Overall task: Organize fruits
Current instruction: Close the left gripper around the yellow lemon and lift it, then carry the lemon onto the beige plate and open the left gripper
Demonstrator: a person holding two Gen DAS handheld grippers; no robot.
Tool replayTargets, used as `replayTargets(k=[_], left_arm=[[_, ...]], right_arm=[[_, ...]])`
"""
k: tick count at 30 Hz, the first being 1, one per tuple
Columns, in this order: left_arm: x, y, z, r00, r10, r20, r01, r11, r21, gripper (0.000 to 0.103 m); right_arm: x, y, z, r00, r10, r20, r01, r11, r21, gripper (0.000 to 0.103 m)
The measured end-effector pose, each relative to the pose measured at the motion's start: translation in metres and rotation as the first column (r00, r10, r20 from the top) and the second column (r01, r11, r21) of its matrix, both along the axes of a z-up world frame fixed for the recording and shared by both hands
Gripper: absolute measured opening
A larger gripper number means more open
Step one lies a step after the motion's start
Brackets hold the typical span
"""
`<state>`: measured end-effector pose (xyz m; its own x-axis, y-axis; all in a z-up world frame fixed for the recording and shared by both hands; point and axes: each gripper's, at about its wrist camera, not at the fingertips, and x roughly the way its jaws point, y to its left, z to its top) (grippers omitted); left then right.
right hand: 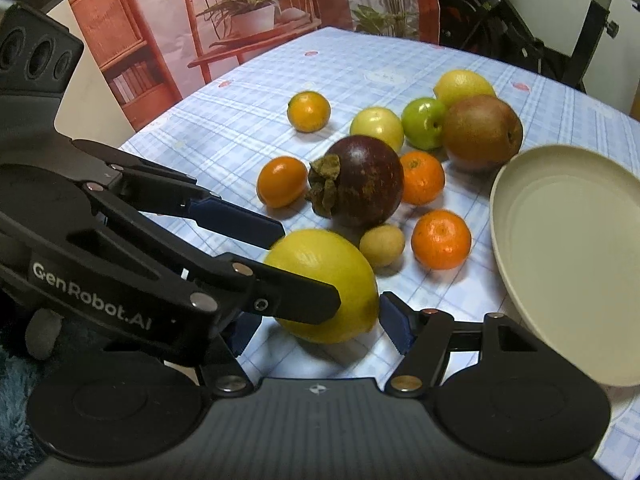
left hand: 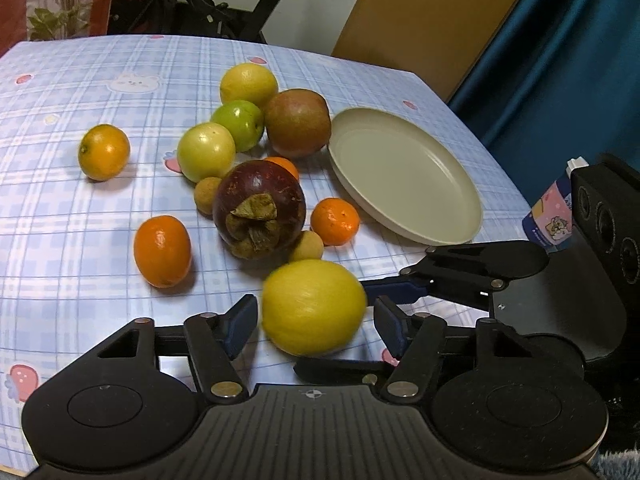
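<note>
Table: a blue plaid cloth (left hand: 100, 80) is covering it.
Far side: a printed backdrop (right hand: 240, 20) of a chair and potted plant is hanging.
Corner: a black exercise machine (left hand: 224, 4) is standing by a white wall.
Right: a dark blue curtain (left hand: 560, 60) is hanging beside a brown panel (left hand: 420, 12).

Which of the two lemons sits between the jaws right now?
The near lemon, in front of the mangosteen; the other lemon lies at the pile's far end.

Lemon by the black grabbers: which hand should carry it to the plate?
Probably the right. Both the left gripper and the right gripper have the lemon between their jaws, but the plate sits on the right gripper's side.
</note>
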<state>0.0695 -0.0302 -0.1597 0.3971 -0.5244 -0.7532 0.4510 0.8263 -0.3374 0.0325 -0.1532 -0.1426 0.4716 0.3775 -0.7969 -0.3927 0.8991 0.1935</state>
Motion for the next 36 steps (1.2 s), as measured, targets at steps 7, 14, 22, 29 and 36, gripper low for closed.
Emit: replayTargets(k=[7,14,22,29,36], left_arm=[[0.002,-0.002,0.007,0.999,-0.014,0.037,0.014,1.000,0.002,0.061],[-0.001,-0.014,0.023,0.993,-0.057,0.105,0.054,0.998,0.036,0.061],[0.017,-0.048,0.053,0.970,-0.132,0.203,0.121,0.991,0.064,0.062],[0.056,-0.097,0.061,0.953,-0.190,0.235,0.177,0.981,0.075,0.062],[0.092,-0.126,0.047,0.955,-0.204,0.213,0.183,0.976,0.114,0.063]], right_arm=[[-0.004,-0.005,0.004,0.999,-0.024,0.027,0.023,0.999,0.027,0.060],[-0.009,-0.009,0.014,0.996,-0.047,0.077,0.044,0.998,0.033,0.060],[-0.011,-0.032,0.040,0.976,-0.123,0.180,0.114,0.992,0.056,0.060],[0.009,-0.071,0.053,0.947,-0.212,0.242,0.207,0.977,0.047,0.060],[0.042,-0.107,0.039,0.927,-0.297,0.230,0.287,0.955,0.079,0.060]])
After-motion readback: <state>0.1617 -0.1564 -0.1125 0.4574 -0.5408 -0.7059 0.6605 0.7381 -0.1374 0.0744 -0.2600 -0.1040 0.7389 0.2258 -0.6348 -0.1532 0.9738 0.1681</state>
